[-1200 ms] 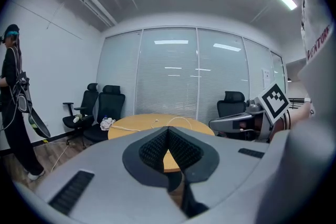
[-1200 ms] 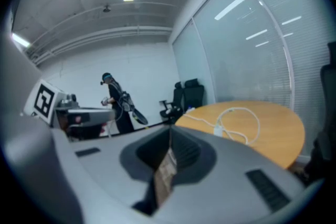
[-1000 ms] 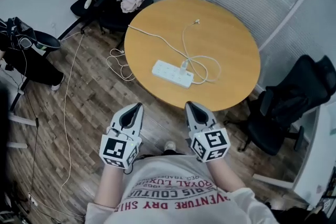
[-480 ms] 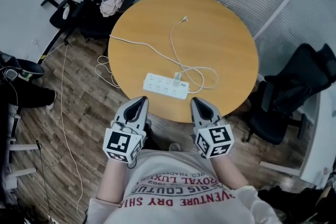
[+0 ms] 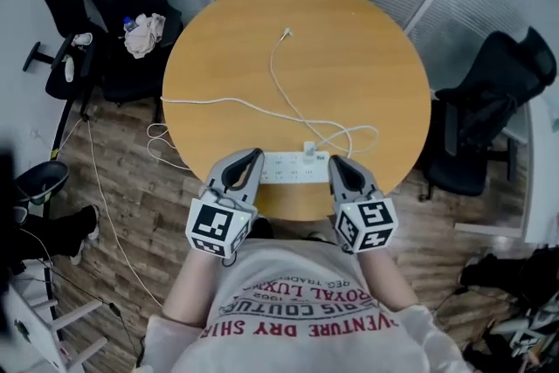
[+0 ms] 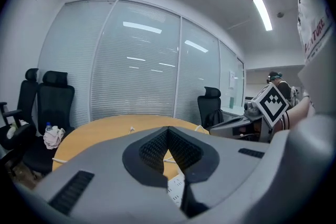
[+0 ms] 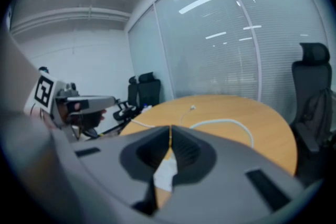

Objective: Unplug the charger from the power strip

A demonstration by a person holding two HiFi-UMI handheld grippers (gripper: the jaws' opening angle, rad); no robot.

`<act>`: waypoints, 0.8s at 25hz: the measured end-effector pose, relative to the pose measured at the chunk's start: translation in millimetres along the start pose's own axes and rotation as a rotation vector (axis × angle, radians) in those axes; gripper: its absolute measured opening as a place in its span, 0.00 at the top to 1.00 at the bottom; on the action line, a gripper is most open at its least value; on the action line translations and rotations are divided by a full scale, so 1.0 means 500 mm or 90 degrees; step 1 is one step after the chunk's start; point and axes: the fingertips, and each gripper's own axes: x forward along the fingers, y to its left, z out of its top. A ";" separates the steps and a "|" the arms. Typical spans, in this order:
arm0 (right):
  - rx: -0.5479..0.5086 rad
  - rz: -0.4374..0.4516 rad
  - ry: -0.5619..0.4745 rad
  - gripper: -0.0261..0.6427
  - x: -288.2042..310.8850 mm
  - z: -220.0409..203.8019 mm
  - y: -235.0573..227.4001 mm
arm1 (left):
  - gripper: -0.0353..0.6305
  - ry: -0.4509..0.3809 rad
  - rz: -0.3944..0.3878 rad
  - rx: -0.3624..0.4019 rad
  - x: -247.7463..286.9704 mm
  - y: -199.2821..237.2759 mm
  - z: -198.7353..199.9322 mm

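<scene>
Holding left gripper [image 5: 250, 155] and right gripper [image 5: 335, 162] side by side at the near rim of the table [image 5: 384, 48], both nosing forward and slightly down. Keeping each shut tip to tip, with nothing caught between; probably closed just for the approach, no grip being needed yet. Facing the strip [image 5: 288, 169], laid crosswise just ahead of and between the two noses, close to the table's near edge, glimpsed white through the hollow behind each pair of pads. Spotting the charger [image 5: 309, 149] upright in the strip, toward the right gripper's end, just ahead and inward of that nose, still plugged in and untouched. Beyond both tools, its cable [image 5: 288, 96] looping off across the tabletop to a loose end far ahead; a second cord [image 5: 210, 100] off the strip running away past the left gripper and over the table's side. Reading the split stance as a plan: left to pin the strip, right to pull the charger straight up, to stop a light strip lifting along with it. Needing first to open the right jaws and set them round the charger. Barely begun.
</scene>
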 end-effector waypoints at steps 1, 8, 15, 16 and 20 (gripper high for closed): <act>0.006 -0.016 0.007 0.92 0.011 -0.008 -0.003 | 0.90 0.007 -0.017 0.000 0.011 0.011 -0.010; 0.053 -0.120 0.075 0.92 0.055 -0.094 -0.019 | 0.90 0.094 -0.149 0.010 0.065 0.030 -0.130; 0.052 -0.135 0.168 0.92 0.086 -0.188 -0.024 | 0.90 0.201 -0.236 0.029 0.110 -0.003 -0.263; 0.050 -0.132 0.180 0.92 0.091 -0.199 -0.026 | 0.90 0.215 -0.246 0.030 0.117 -0.011 -0.280; 0.045 -0.118 0.217 0.92 0.101 -0.237 -0.035 | 0.90 0.269 -0.276 0.051 0.140 -0.049 -0.341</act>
